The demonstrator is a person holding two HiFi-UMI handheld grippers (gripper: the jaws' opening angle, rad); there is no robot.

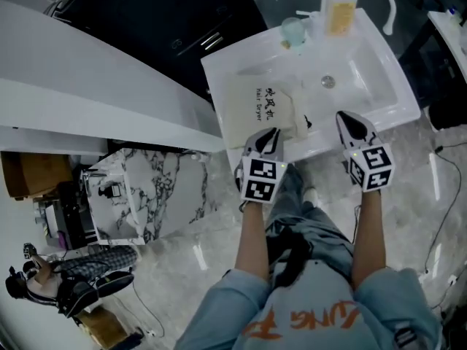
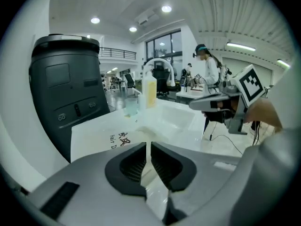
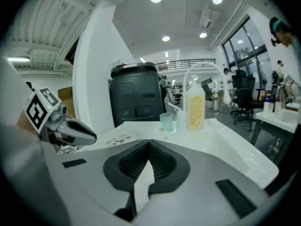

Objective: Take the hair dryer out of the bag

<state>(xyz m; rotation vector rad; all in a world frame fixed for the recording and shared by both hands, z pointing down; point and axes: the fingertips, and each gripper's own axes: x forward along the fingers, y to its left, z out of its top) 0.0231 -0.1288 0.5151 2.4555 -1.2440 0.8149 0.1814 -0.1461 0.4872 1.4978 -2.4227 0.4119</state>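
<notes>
**Operator:** Where is the bag lying relative to the jaws?

**Technician:** The bag (image 1: 257,111), a flat cream fabric pouch printed "Hair Dryer", is lying on the washbasin (image 1: 398,75) at its left deck, just ahead of the left gripper (image 1: 268,138). Its contents are hidden.

**Operator:** Jaw condition?

**Technician:** The left jaws are standing barely parted, a thin slit, gripping nothing. The right gripper (image 1: 352,126) is hovering over the washbasin's front edge, jaws clenched together, empty.

**Operator:** Surroundings?

**Technician:** The washbasin is showing glossy white and rectangular. A translucent cup (image 1: 293,29) and a yellow pump bottle (image 1: 340,9) are standing at its rear rim.
</notes>
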